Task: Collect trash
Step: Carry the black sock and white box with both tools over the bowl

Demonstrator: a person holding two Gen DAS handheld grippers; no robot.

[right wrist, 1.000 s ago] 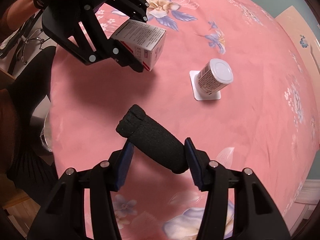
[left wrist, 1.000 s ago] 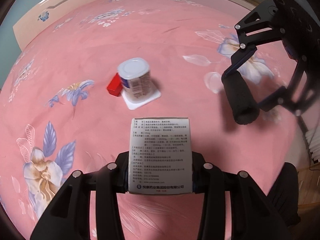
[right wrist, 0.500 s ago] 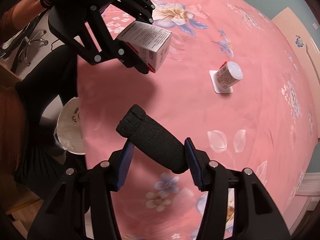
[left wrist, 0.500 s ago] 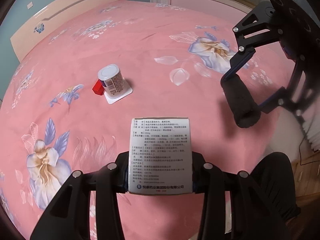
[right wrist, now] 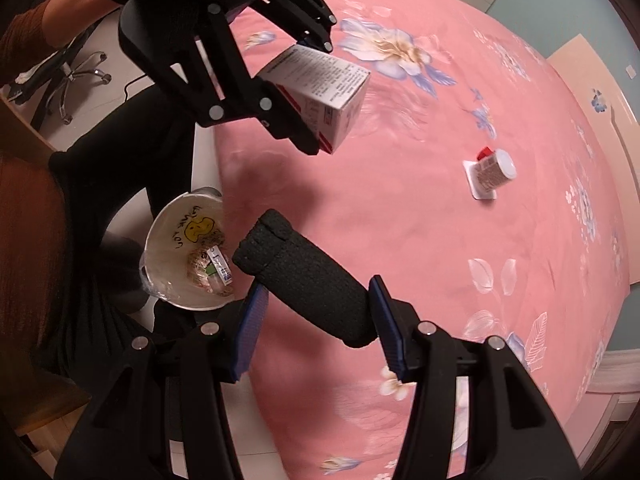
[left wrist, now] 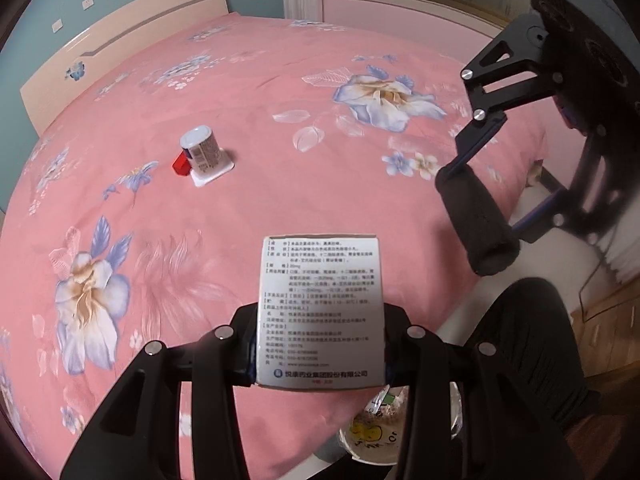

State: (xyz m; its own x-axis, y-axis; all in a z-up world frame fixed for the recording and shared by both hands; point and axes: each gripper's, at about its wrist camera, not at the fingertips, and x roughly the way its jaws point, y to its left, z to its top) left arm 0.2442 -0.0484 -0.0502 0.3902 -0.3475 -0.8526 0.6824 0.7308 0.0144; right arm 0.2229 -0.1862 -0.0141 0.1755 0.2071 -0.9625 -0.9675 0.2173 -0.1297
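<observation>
Both grippers pulled back toward bed edge, left gripper (left wrist: 320, 344) clamps medicine box (left wrist: 322, 312) lengthwise forward, right gripper (right wrist: 316, 316) pinches black foam roll (right wrist: 304, 276) crosswise.

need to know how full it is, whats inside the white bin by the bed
The white bin holds a small heap of crumpled wrappers at the bottom. Anything beneath that heap is covered, and the bed's edge hides part of the rim.

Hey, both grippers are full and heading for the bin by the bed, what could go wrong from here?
1. The left gripper holds the white box over the bed edge, not the bin; released now, it would likely miss.
2. The black foam roll in the right gripper sticks out sideways and may catch the bin's rim.
3. The yogurt cup and red piece could get forgotten.
</observation>
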